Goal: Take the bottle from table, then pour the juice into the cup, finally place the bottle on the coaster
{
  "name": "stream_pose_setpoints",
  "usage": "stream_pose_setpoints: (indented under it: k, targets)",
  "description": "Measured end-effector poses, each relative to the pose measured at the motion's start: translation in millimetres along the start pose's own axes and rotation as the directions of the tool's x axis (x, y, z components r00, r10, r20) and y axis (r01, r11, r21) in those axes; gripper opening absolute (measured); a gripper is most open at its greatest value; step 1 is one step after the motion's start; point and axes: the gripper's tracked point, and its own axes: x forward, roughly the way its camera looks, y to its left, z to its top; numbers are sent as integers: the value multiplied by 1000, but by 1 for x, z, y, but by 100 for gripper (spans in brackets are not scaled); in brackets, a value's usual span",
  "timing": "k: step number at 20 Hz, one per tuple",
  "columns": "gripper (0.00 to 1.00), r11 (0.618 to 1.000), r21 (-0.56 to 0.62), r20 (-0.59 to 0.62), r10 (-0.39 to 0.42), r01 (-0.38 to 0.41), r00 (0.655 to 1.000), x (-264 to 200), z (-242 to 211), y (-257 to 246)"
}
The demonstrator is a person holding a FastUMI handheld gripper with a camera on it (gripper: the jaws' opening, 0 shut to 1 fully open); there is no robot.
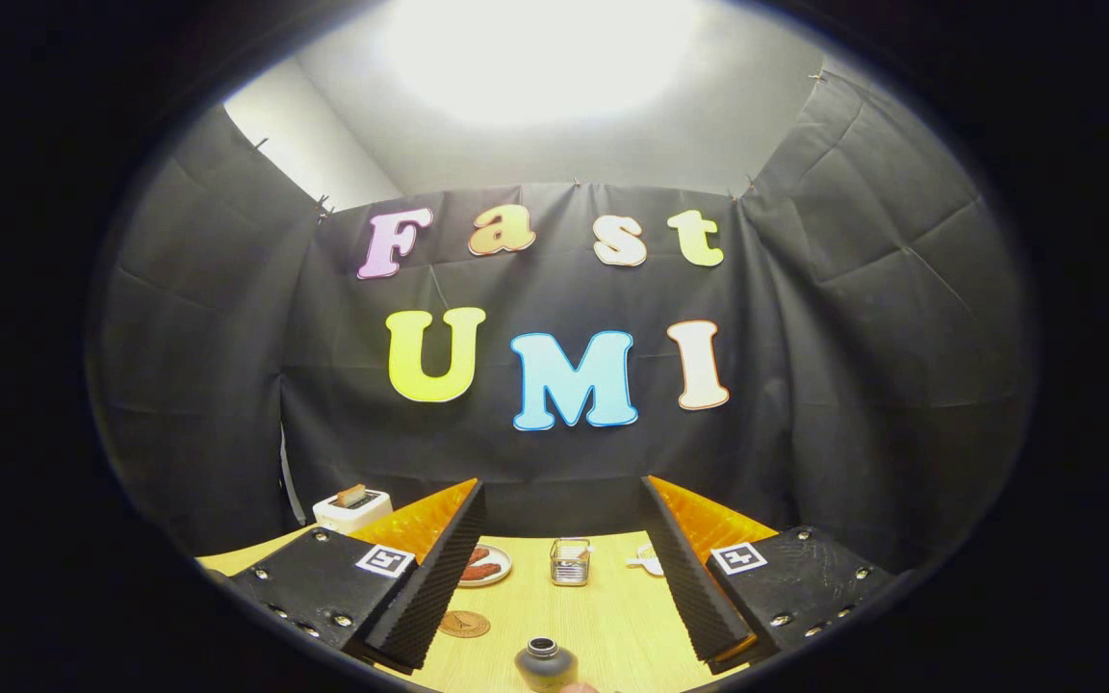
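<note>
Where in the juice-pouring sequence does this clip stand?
Nothing looks done yet. The gripper is open, its fingers spread either side of the bottle, which stands on the table untouched. Left to do: grasp, pour into the cup beyond, then set the bottle on the coaster.

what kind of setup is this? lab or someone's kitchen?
Likely a staged recording booth, not a real kitchen: black cloth walls pinned up around a wooden table laid with kitchen props, a toaster, a glass cup and a bottle. The tool hangs open above the table.

Bottle near, coaster left, cup beyond on table.
</note>
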Motion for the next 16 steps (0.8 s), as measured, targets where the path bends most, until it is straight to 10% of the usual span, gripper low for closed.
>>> stream_pose_setpoints:
  k: [16]
  targets:
    - [97,994,0,-27,111,-111,993,17,-82,4]
